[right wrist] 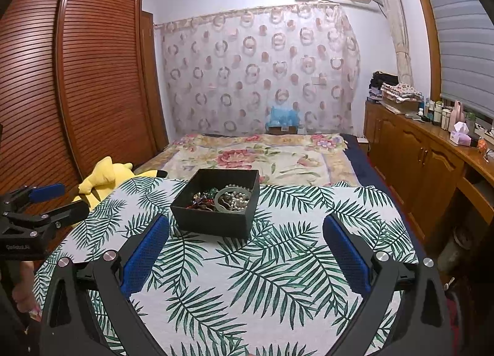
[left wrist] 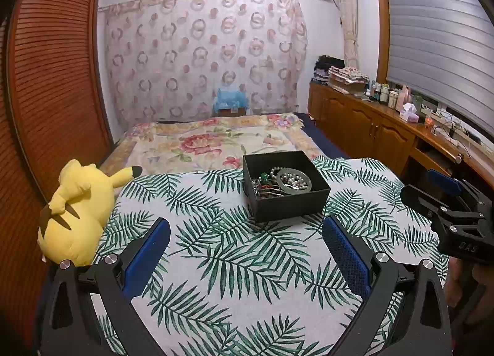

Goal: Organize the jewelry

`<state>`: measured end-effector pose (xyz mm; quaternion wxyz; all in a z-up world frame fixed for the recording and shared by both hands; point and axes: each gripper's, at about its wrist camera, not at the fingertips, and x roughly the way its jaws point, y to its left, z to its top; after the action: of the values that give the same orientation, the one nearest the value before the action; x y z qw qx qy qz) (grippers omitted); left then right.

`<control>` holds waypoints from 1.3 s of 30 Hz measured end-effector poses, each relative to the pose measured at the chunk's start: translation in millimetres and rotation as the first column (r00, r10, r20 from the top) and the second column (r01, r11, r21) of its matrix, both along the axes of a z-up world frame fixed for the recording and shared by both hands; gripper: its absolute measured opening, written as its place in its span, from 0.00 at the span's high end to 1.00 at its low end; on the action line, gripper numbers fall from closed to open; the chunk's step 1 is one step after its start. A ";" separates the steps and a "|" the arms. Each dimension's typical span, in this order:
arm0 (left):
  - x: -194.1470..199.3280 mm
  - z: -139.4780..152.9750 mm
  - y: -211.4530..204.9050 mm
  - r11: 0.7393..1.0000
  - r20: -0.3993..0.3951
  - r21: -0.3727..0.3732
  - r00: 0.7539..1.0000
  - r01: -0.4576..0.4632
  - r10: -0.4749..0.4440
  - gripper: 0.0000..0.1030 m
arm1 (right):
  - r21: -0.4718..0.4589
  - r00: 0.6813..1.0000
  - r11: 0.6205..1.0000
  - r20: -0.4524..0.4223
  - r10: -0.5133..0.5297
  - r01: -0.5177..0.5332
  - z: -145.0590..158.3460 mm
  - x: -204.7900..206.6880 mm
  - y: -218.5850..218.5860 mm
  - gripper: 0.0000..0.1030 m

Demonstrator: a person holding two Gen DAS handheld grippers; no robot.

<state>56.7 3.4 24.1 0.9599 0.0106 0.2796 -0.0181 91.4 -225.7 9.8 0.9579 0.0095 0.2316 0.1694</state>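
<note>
A black open box point(left wrist: 291, 203) stands on the palm-leaf cloth point(left wrist: 234, 263). It holds a tangle of jewelry point(left wrist: 279, 181): a pale green bangle, pearl beads, dark and green beads. The box also shows in the right wrist view point(right wrist: 213, 220) with the jewelry point(right wrist: 225, 198) inside. My left gripper point(left wrist: 247, 226) is open and empty, hovering above the cloth just short of the box. My right gripper point(right wrist: 247, 226) is open and empty, near the box's front. Each gripper appears in the other view, the right one point(left wrist: 432, 189) and the left one point(right wrist: 66, 198).
A yellow plush toy point(left wrist: 77, 211) lies at the cloth's left edge. A floral bedspread point(left wrist: 216, 140) stretches behind the box. A louvred wooden wardrobe point(left wrist: 49, 78) stands on the left, a wooden cabinet point(left wrist: 370, 127) with bottles and clutter on the right.
</note>
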 end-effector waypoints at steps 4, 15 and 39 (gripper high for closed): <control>0.1 0.1 0.0 1.000 0.000 -0.003 1.000 0.000 0.000 0.08 | 0.000 1.000 1.000 0.000 0.000 0.000 0.2 0.0 0.2 0.03; -0.1 -2.5 -0.2 1.000 -0.002 -0.009 1.000 0.003 -0.003 0.08 | 0.000 1.000 1.000 -0.001 0.000 0.000 0.3 -0.3 0.6 0.03; 0.2 -2.9 -1.1 1.000 0.001 -0.013 1.000 0.003 -0.003 0.08 | 0.000 1.000 1.000 -0.004 0.002 -0.002 0.2 -0.1 1.3 0.03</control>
<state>56.9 2.2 21.1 0.9601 0.0049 0.2789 -0.0213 91.3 -224.4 10.0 0.9573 0.0095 0.2334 0.1704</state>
